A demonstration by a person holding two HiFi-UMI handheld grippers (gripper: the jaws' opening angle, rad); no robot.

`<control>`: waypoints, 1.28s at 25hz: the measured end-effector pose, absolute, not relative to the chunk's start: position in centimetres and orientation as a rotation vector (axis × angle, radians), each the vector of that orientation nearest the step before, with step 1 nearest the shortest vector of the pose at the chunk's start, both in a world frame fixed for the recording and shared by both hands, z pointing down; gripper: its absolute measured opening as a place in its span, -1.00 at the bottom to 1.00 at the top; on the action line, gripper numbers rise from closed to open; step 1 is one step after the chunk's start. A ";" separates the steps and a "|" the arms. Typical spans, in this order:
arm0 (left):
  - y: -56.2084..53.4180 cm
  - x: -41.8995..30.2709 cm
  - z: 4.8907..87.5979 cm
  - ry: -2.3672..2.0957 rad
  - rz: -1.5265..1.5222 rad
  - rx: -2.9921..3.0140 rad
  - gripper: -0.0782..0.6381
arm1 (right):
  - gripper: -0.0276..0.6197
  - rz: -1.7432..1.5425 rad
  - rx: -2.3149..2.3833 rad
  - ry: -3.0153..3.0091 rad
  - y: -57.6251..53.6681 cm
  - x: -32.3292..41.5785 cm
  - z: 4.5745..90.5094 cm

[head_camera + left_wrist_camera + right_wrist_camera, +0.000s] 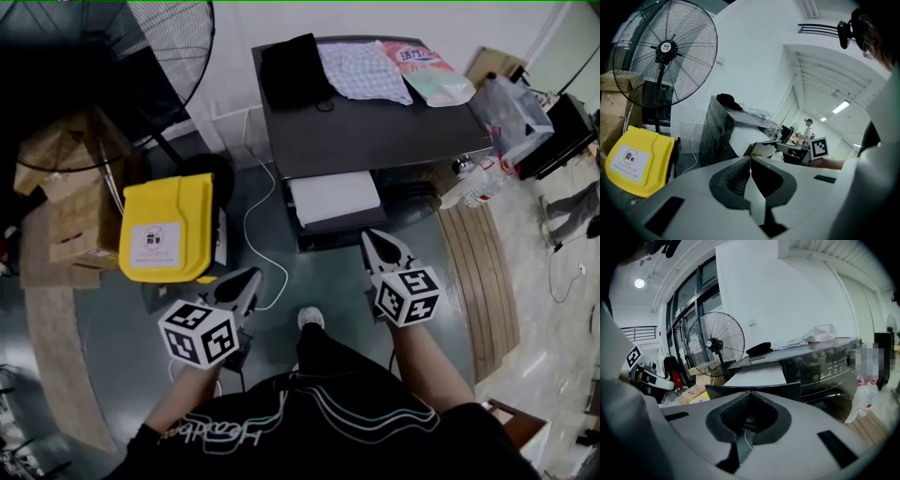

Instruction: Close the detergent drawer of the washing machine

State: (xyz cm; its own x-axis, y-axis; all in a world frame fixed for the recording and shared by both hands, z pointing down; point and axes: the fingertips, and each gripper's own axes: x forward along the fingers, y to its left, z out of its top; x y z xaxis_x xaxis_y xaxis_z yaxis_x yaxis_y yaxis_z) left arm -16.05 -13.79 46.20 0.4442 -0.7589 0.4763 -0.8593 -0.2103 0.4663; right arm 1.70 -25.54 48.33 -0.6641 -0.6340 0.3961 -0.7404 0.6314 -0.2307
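Left gripper (249, 278) and right gripper (373, 238) are held low before the washer (375, 131), each with jaws closed together on nothing. Drawer (334, 198) is seen pulled out from the washer's front edge, nearer its left corner. The right gripper is placed just beside the drawer's front; contact cannot be judged.

Head view: washing machine (375, 131) front face was hidden under its own top, with only the detergent drawer (333, 197) showing past it. Couldn't tell whether the right tool (380, 242) touched the drawer front. Fan (169, 56), left of the machine, was cut off by the top edge. Bag (427, 70) label on the machine top was too small to read. Right gripper view: control panel (825, 363) print was unreadable too.
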 end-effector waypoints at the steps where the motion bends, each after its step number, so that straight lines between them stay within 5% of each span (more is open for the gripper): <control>1: -14.0 -16.1 46.1 -1.352 0.184 2.006 -0.70 | -0.84 0.549 1.111 -2.576 -25.8 1.6 48.3; 32: -19.6 -19.4 47.0 -1.381 0.163 1.956 -0.70 | -0.83 0.519 1.048 -2.584 -31.5 -1.8 48.0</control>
